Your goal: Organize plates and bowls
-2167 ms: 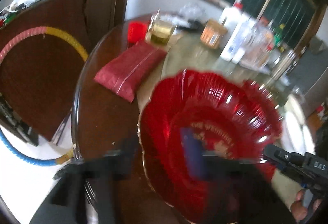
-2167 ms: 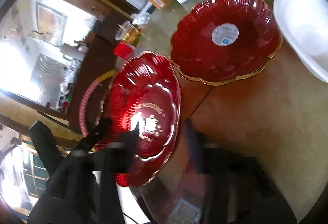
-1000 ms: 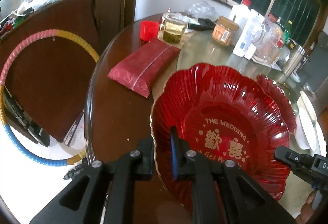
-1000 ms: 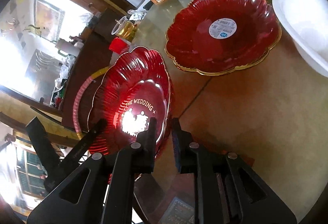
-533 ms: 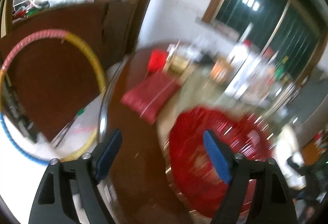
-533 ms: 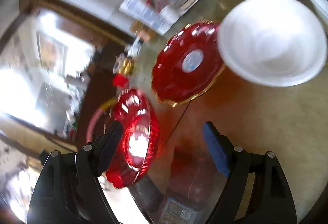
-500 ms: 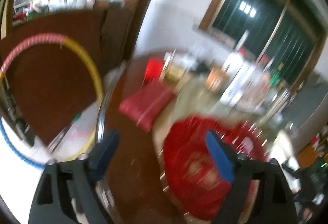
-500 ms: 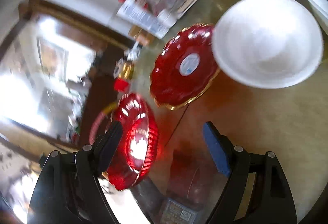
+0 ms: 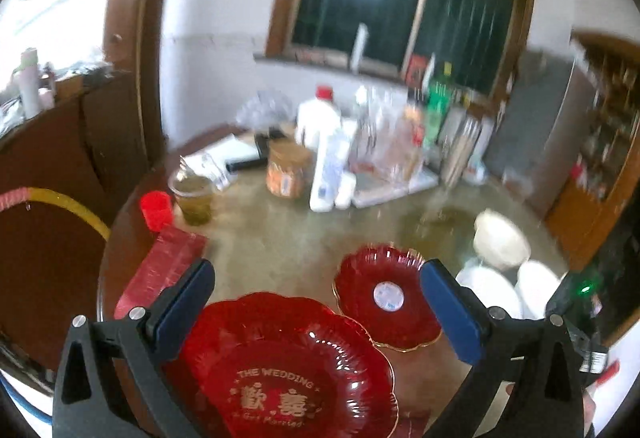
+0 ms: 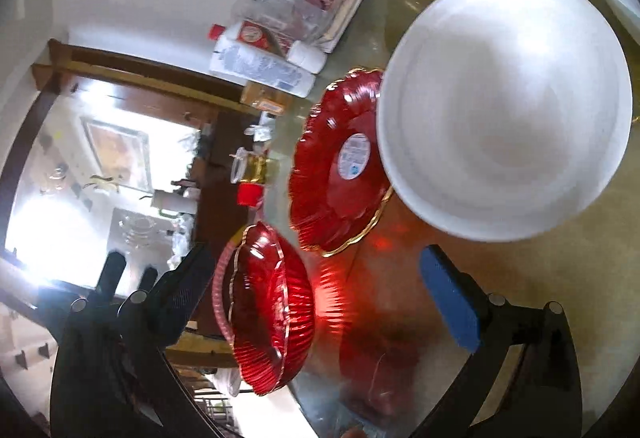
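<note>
Both claws, left claw (image 9: 316,312) & right claw (image 10: 316,302), spread wide w/ nothing held, wedding plate (image 9: 288,370) lower centre near bench (image 9: 280,238) edge, stickered red plate (image 9: 386,296) just beyond; risk: careless nudge tipping wedding plate off.

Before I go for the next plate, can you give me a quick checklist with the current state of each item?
1. Left gripper open and free: ok.
2. Right gripper open and free: ok.
3. Wedding plate released, lying flat on the table: ok.
4. Sticker plate unobstructed, nothing on it: ok.
5. White bowl apart from the sticker plate's rim: cannot tell; they overlap in the right wrist view.
6. Wedding plate safely in from the table edge: cannot tell.
</note>
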The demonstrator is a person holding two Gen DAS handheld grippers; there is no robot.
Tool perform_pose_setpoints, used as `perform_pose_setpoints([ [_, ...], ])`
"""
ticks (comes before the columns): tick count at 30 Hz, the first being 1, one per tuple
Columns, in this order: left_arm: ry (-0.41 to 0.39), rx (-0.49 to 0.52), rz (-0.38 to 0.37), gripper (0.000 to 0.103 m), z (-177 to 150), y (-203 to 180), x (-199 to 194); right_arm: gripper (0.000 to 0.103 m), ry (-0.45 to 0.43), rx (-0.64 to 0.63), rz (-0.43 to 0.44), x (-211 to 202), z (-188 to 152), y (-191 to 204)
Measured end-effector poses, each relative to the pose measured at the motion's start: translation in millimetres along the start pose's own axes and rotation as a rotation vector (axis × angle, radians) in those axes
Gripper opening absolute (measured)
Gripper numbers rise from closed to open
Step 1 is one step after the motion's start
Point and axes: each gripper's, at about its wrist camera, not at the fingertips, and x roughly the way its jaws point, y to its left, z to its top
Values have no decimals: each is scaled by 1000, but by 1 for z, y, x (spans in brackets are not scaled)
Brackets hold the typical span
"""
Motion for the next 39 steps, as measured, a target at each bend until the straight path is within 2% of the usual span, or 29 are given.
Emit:
perform_pose_setpoints([
  [1, 46, 18, 0, 103, 6, -7, 15, 103, 7, -7, -2, 1, 2, 2],
  [8, 234, 97, 63, 103, 11, -38, 76, 103, 11, 39, -36, 6, 19, -7],
  [12, 342, 95, 73, 103, 14, -46, 118, 102, 8, 58, -34, 10, 25, -9],
  [14, 404, 77, 79, 103, 14, -43, 135, 89, 21, 58, -40, 14, 27, -10],
  [16, 430, 70, 88, 103, 15, -44, 148, 80, 39, 61, -47, 17, 29, -11],
  [19, 449, 55, 113, 101, 15, -37, 160, 80, 46, 59, -57, 21, 28, -13],
  [22, 512, 5, 70, 100, 10, -31, 171, 79, 50, 65, -58, 25, 28, -17],
  [23, 531, 1, 58, 94, 8, -31, 175, 71, 50, 66, -60, 25, 28, -18],
  [24, 548, 3, 55, 82, 7, -32, 179, 65, 53, 66, -67, 26, 29, -19],
  [25, 574, 9, 62, 74, 3, -33, 184, 53, 56, 66, -78, 27, 28, -20],
  [26, 596, 14, 66, 56, 0, -34, 187, 42, 62, 62, -90, 28, 28, -21],
  [27, 622, 14, 63, 34, -3, -34, 191, 37, 74, 54, -110, 31, 28, -22],
  [28, 654, 9, 58, 27, -7, -34, 196, 30, 80, 53, -120, 35, 28, -23],
  [31, 649, 4, 58, 24, -10, -34, 199, 15, 93, 59, -129, 40, 27, -27],
  [39, 581, 44, 68, 18, -6, -40, 179, 15, 45, 21, -118, 30, 27, -21],
])
